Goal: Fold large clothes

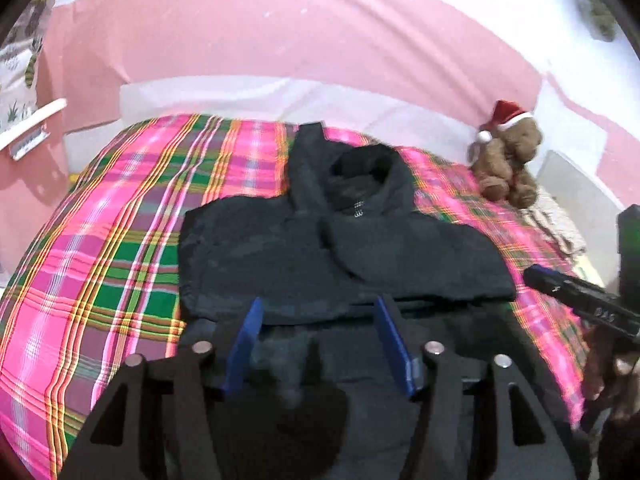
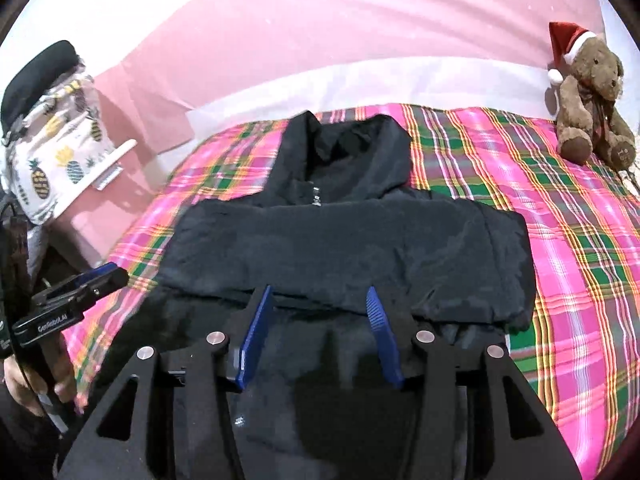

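Observation:
A dark hooded jacket lies flat on the plaid bedspread. Its hood points to the far side, and a folded layer lies across the chest. My left gripper hovers over the jacket's near part, its blue pads apart and nothing between them. My right gripper hangs over the same near edge, open and empty as well. Each gripper also shows at the edge of the other's view: the right gripper and the left gripper, each held by a hand.
A brown teddy bear in a Santa hat sits at the bed's far right corner. A pineapple-print cloth hangs at the left. Pink and white bedding rises behind the bed. Bare plaid lies on both sides of the jacket.

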### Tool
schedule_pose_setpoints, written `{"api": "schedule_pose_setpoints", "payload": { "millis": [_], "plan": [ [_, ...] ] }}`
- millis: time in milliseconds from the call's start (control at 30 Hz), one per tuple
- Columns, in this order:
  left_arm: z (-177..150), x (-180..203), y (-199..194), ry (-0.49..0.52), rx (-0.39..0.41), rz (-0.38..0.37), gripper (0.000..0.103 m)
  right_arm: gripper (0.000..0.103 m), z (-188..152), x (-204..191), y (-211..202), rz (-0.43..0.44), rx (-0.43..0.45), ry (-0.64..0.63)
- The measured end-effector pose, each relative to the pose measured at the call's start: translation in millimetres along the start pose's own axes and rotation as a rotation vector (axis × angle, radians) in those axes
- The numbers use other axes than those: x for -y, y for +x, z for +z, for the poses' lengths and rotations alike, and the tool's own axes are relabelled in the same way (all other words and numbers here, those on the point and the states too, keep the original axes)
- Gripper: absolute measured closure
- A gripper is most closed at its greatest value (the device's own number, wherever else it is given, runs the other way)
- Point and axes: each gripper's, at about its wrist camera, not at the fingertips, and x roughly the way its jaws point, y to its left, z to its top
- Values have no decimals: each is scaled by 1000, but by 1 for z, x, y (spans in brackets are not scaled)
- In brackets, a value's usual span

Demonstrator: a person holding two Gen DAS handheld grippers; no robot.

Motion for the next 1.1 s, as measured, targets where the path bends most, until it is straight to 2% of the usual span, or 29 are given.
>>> {"api": "schedule_pose_setpoints", "payload": {
  "millis": [267,433,600,800,1100],
  "plan": [
    [31,20,-15,50,19,-34,35,52,23,-12,-25,-7,24,-32],
    [57,24,-1,71,8,-37,34,52,51,-10,-17,-18,18,-49],
    [91,20,29,68,-11,-32,34,52,88,4,6,-10,-5,-18],
    [131,11,90,74,-47,-38,34,52,136,26,59,-21,-38,-16],
    [172,-13,228,50,-127,52,34,52,187,72,178,-135,-99,-40]
  ]
}}
